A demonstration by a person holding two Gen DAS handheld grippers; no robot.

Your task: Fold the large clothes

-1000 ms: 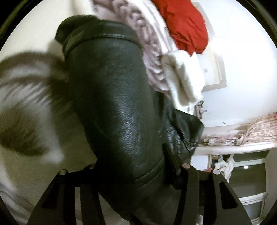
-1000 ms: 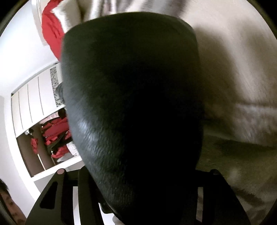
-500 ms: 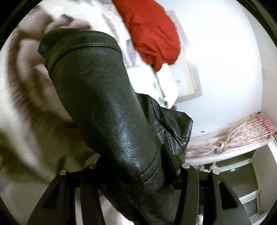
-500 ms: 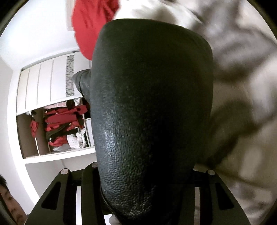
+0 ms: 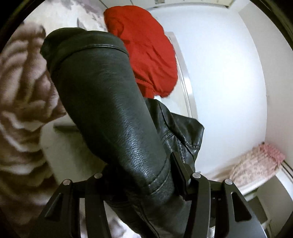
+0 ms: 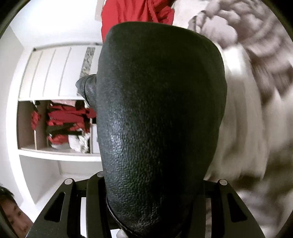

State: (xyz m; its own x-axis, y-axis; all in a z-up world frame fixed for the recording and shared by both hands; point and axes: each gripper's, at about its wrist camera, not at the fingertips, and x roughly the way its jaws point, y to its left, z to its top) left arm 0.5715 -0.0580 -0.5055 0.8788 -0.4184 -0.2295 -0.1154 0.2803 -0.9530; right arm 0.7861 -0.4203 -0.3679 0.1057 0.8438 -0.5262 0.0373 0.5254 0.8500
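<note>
A black leather jacket fills the middle of the left wrist view, one sleeve rising up and away with its cuff at the top. My left gripper is shut on the jacket near a seam, and the leather hides the fingertips. In the right wrist view the same jacket bulges over most of the frame. My right gripper is shut on it, fingertips hidden under the leather. The jacket hangs in the air between both grippers.
A red garment lies beyond the jacket, also in the right wrist view. A beige and brown patterned blanket covers the bed. White walls, a pink curtain, an open wardrobe shelf with red clothes and a person's face are around.
Both grippers have lifted and tilted up with the jacket held. The blanket has dropped lower in view and more wall, wardrobe and red garment show.
</note>
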